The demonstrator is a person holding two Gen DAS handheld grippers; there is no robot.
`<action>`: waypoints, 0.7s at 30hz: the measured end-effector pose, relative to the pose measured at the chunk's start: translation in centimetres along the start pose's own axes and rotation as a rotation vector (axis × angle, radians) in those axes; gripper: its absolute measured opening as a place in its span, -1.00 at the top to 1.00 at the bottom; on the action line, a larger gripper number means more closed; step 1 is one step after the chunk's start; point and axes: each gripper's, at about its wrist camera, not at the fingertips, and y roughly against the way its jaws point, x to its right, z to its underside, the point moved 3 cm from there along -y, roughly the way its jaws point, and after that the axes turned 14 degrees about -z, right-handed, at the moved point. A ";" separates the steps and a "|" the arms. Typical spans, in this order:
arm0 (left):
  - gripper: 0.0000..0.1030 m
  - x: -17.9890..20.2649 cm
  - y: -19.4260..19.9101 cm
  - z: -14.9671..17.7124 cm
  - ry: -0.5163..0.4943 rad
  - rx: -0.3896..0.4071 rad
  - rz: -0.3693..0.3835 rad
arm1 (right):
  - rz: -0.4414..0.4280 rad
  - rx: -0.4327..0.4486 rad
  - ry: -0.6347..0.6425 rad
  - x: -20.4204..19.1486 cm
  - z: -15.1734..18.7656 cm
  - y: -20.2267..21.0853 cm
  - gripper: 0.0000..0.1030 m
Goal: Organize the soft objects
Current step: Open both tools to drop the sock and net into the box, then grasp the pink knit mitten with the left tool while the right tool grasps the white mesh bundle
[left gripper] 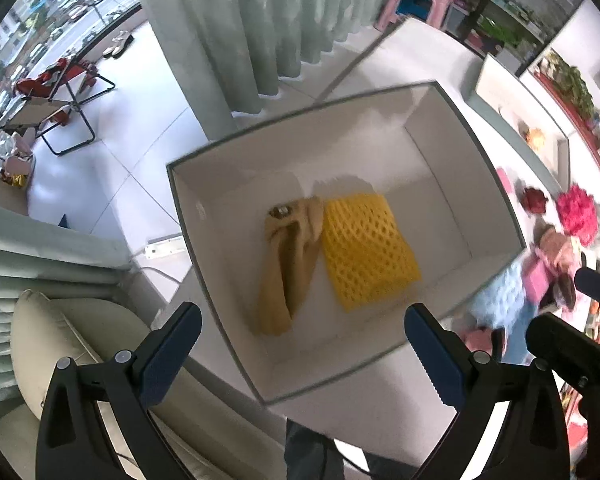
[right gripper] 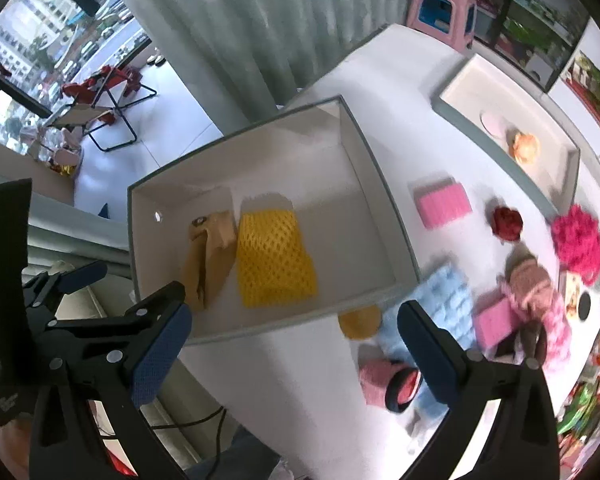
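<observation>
curtain (left gripper: 236,28), pink stool (right gripper: 444,4), folding chair (left gripper: 60,108)

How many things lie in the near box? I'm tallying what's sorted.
2: a tan cloth toward the box's left side and a yellow mesh pad right beside it. Nothing else shows inside.

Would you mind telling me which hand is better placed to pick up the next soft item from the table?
The right. Its open tongs hang over the blue knit cloth and yellow piece outside the box; the left tongs sit above the box.
</observation>
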 end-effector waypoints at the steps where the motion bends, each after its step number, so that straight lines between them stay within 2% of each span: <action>1: -0.98 0.3 0.1 0.4 -0.015 -0.004 0.003 | -0.005 0.000 -0.009 0.3 0.6 0.2 -0.99; 5: -0.98 2.2 0.9 2.5 -0.115 -0.012 0.028 | -0.014 -0.003 -0.082 2.8 4.9 1.3 -0.99; 10: -0.98 6.7 2.1 5.5 -0.268 -0.020 0.096 | 0.011 -0.014 -0.272 8.8 12.5 2.4 -0.99; 13: -0.98 10.2 1.4 7.1 -0.338 -0.098 0.175 | 0.044 -0.020 -0.427 13.2 17.7 3.1 -0.99; 15: -0.98 12.6 -0.3 8.1 -0.352 -0.204 0.207 | 0.054 -0.027 -0.516 15.4 20.5 3.4 -0.99; 17: -0.98 14.3 -1.9 8.8 -0.335 -0.270 0.208 | 0.054 -0.026 -0.583 17.2 22.6 3.6 -0.99; 21: -0.98 16.9 -3.4 9.0 -0.257 -0.293 0.189 | 0.044 -0.015 -0.653 19.4 24.8 3.7 -0.99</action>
